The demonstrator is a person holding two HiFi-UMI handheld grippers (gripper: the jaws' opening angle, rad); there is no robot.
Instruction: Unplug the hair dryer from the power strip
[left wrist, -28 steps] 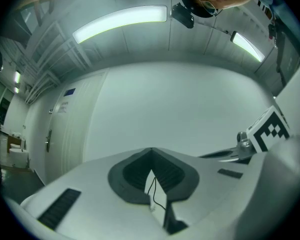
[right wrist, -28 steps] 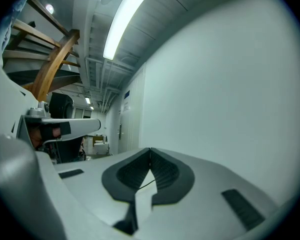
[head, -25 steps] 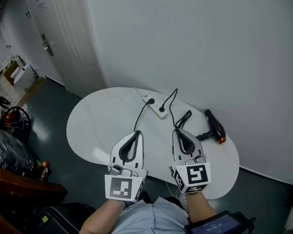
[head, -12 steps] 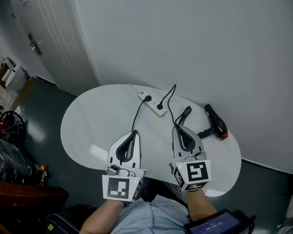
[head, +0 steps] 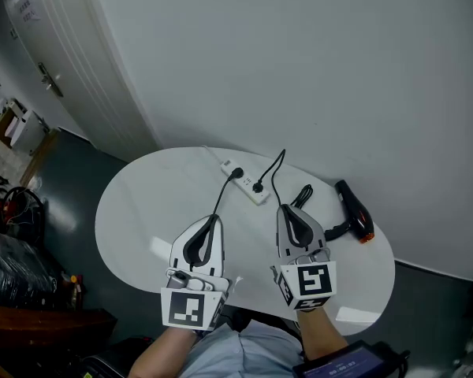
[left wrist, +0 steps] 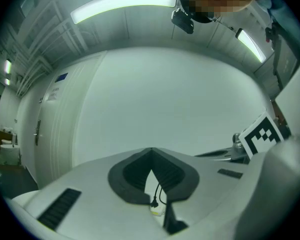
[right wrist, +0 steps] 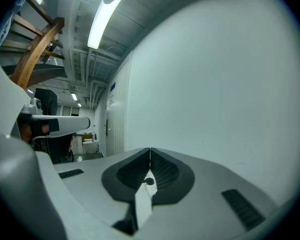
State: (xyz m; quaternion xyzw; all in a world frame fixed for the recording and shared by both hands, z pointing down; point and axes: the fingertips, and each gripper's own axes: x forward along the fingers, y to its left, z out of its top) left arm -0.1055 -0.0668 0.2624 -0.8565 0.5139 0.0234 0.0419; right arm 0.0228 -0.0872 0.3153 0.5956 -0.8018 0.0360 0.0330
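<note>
A white power strip lies at the far middle of the white oval table, with two black plugs in it. The black hair dryer, orange at one end, lies at the right, its cord coiled beside the strip. My left gripper is shut and empty, over the table short of the strip, above a black cord. My right gripper is shut and empty too, near the coil. Through the left gripper I see the strip. Below the right gripper's tips a black plug shows.
A white wall rises just behind the table. A white door stands at the far left, with boxes and dark clutter on the floor beside it. A dark tablet-like device shows at the bottom right.
Both grippers have edged forward together, slightly nearer the power strip, and both stay shut. The head view has shifted, so the table sits a little lower in the picture.
</note>
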